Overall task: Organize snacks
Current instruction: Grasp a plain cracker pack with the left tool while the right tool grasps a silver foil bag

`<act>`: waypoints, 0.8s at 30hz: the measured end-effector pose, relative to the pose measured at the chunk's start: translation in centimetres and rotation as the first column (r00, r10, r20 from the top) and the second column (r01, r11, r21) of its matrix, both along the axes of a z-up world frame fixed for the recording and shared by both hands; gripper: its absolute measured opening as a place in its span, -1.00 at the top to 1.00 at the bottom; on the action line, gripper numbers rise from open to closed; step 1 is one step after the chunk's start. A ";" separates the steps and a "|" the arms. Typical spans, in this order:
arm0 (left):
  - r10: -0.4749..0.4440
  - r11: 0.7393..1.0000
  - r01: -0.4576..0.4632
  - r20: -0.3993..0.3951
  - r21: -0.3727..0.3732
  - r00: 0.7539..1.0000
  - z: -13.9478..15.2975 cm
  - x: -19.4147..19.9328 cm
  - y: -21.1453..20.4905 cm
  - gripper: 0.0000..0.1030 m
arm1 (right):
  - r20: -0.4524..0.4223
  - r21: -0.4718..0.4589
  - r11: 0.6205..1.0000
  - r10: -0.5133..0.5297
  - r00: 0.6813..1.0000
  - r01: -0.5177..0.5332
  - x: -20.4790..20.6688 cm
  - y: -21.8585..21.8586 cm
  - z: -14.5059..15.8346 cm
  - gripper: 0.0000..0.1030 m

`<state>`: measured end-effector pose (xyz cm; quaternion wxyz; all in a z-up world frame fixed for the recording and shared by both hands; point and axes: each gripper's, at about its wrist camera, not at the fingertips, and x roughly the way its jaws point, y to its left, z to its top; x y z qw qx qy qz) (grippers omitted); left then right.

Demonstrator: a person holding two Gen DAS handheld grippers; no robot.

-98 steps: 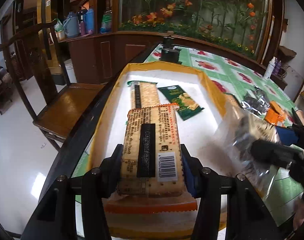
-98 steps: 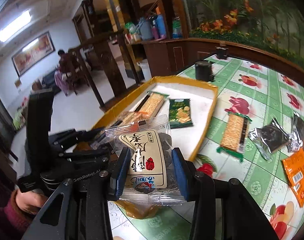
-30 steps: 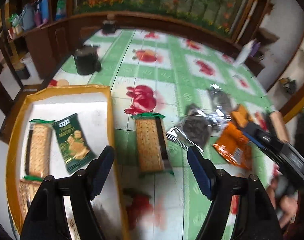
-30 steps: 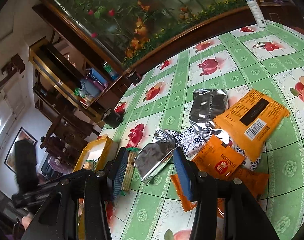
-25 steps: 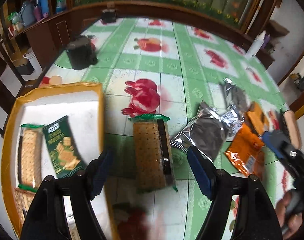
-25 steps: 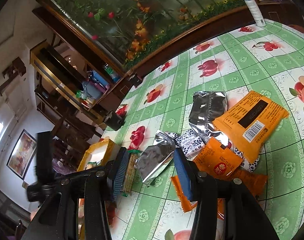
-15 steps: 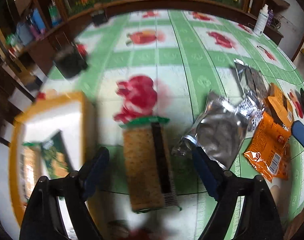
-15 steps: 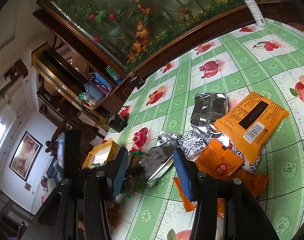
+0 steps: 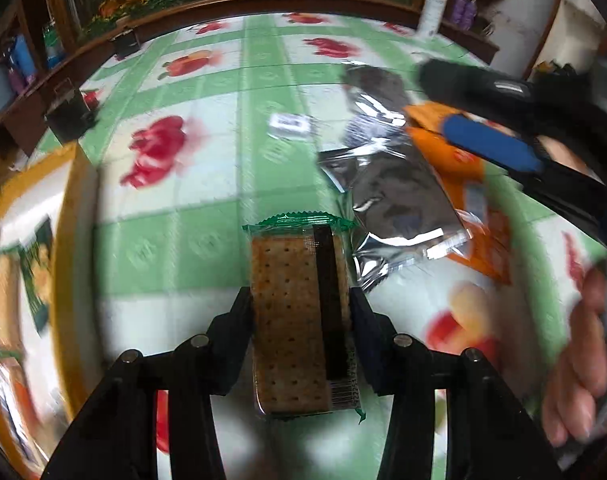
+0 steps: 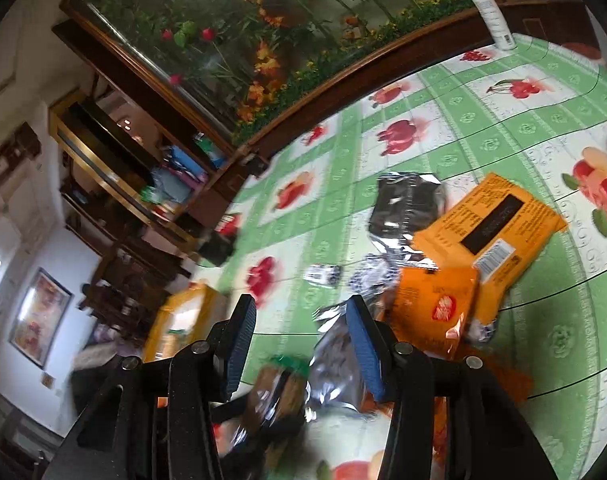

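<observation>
Left wrist view: my left hand-held gripper point(image 9: 300, 312) is clamped on the cracker packet point(image 9: 299, 316), fingers pressing its two long sides near the middle, green end seal pointing away from me. Whether the packet is clear of the bench point(image 9: 207, 92) or only squeezed against it I cannot tell, since the picture is smeared. The yellow tray point(image 9: 69, 216) lies off to the left with a green snack packet point(image 9: 39, 264) inside, well apart from my grip. Just right of the cracker packet sits a silver foil bag point(image 9: 399, 208), with orange packets point(image 9: 483, 216) beyond it.

In the right wrist view, my right hand-held gripper point(image 10: 299, 334) is spread wide and empty, hanging over the pile; the silver foil bag point(image 10: 339, 364) lies below its right finger.

The risks, as I judge them: the wrapper is slick and the crackers brittle, so squeezing harder could crack them, while a loose pinch could let the packet slide out on the swing to the tray. My two tools are close together over the pile, so they may knock. The packet could also catch the tray's rim if I carry it low.
</observation>
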<state>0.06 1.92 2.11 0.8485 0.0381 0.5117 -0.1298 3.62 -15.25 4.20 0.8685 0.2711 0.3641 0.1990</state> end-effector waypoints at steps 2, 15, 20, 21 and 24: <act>0.013 1.000 -0.013 0.016 -0.007 1.000 0.0 -1.0 0.2 0.11 | -0.042 -0.074 0.997 0.003 0.999 -0.006 0.6 0.7 -0.8 0.01; 0.128 0.992 -0.128 0.106 -0.008 0.986 -0.4 -2.9 3.5 0.11 | -0.056 -0.568 0.812 0.126 0.990 -0.135 -0.8 7.9 -2.4 -0.30; 0.129 0.992 -0.129 0.125 -0.002 0.984 -0.5 -3.0 3.7 0.11 | -0.045 -0.610 0.781 0.139 0.989 -0.137 -1.2 8.1 -2.7 -0.22; 0.129 0.992 -0.129 0.126 -0.004 0.984 -0.5 -3.0 3.7 0.11 | -0.048 -0.600 0.788 0.135 0.990 -0.137 -1.2 7.9 -2.6 -0.22; 0.134 0.991 -0.133 0.120 -0.022 0.984 -0.4 -2.9 3.9 0.11 | -0.045 -0.586 0.800 0.126 0.991 -0.128 -1.3 7.7 -2.5 -0.21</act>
